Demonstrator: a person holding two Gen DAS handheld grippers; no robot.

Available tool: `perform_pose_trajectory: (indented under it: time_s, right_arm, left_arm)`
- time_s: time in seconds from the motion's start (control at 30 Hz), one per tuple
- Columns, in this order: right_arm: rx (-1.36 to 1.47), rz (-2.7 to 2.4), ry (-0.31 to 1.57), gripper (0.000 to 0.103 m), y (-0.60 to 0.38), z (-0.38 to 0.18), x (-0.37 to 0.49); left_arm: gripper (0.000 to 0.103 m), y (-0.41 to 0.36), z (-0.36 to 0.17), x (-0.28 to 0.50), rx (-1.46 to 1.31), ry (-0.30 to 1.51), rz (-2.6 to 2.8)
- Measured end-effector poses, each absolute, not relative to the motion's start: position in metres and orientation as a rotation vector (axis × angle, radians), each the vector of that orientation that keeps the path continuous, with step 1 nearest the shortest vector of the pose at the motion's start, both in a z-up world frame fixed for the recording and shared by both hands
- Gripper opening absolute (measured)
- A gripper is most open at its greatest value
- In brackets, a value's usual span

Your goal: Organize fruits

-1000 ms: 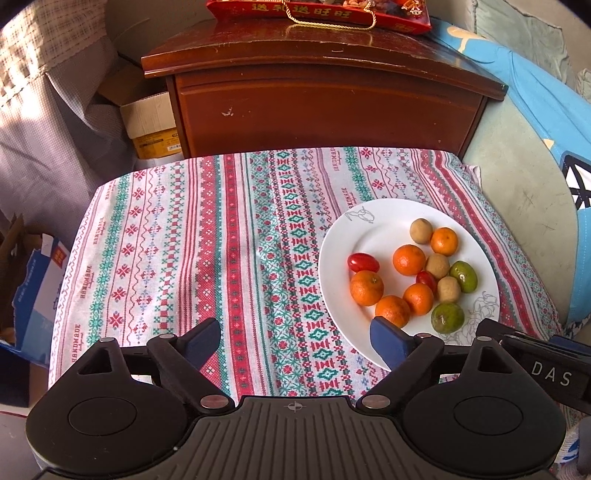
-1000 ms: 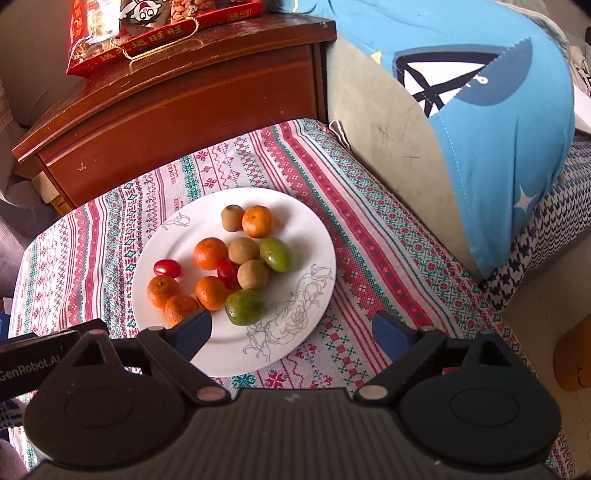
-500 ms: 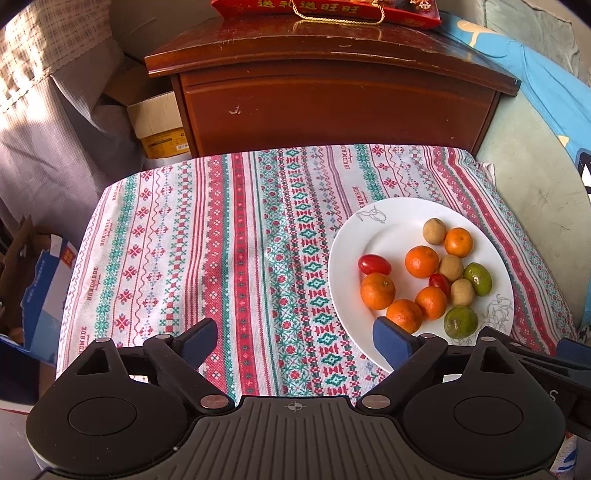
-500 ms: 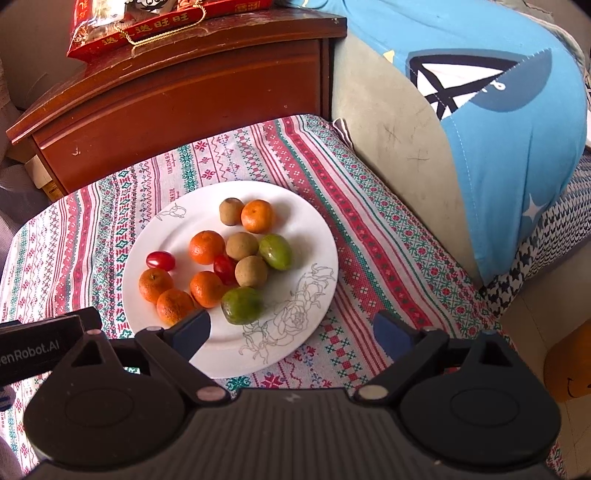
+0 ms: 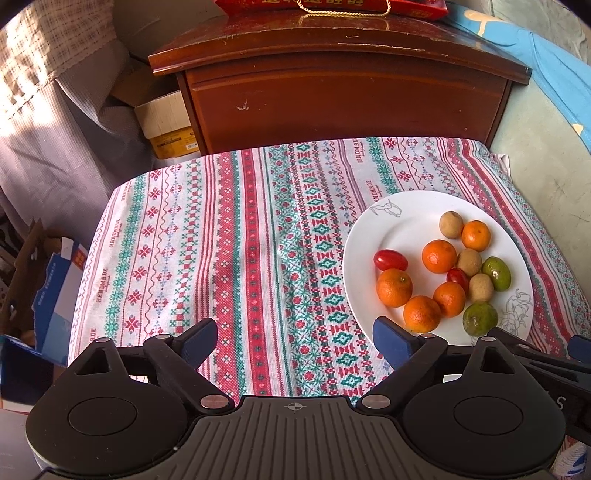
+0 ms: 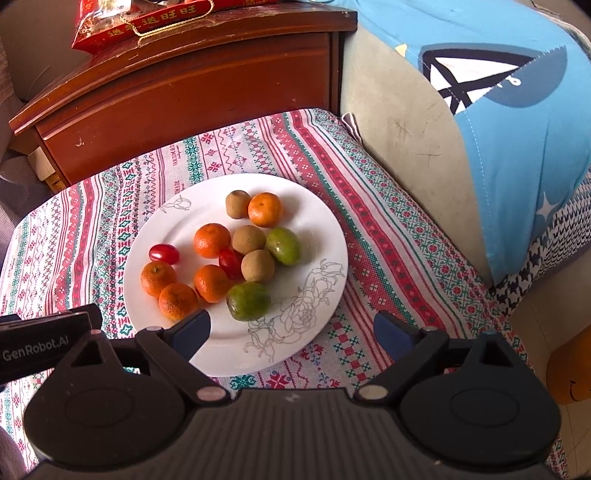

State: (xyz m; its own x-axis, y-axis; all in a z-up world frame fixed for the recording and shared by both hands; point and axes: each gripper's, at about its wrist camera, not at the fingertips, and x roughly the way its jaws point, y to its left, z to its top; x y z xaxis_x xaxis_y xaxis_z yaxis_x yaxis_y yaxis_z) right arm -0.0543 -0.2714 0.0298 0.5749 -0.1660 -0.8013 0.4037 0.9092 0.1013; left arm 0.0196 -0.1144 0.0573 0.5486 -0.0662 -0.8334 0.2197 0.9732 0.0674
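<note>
Nearest to me, the left gripper (image 5: 291, 341) is hovering over the patterned cloth on the counter (image 5: 229, 236), its fingers (image 5: 195, 338) spread wide with nothing between them, and the right gripper (image 6: 291, 332) is hanging beside it over the near rim of the white plate (image 6: 317, 221), its fingers (image 6: 192, 330) likewise standing wide and empty. Just beyond, all the fruit is sitting together on that plate: a green citrus (image 6: 248, 301) closest, then small mandarins (image 6: 211, 282), brown kiwi-like fruits (image 6: 258, 266) and cherry tomatoes (image 6: 164, 254) touching one another in a loose cluster. These are looking light and round, so they are likely going to roll; the tomatoes are probably slick and soft, needing a gentle squeeze across the middle, while the mandarins should be taking a firmer pinch at their widest part. Farther back, a wooden cabinet (image 5: 332, 92) is standing with a red gift bag (image 6: 140, 22) on top.
</note>
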Motion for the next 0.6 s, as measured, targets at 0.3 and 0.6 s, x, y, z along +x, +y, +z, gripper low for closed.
perform_pose_trajectory:
  time_s: [0.3, 0.6]
  right_arm:
    - [0.287, -0.338, 0.901, 0.095, -0.2723, 0.0289, -0.0534]
    - [0.276, -0.331, 0.901, 0.095, -0.2679, 0.0309, -0.0544]
  left_arm:
    - [0.093, -0.1155, 0.0540, 0.0219, 0.161, 0.990, -0.171]
    - [0.092, -0.1136, 0.0580, 0.0203, 0.160, 0.978, -0.163]
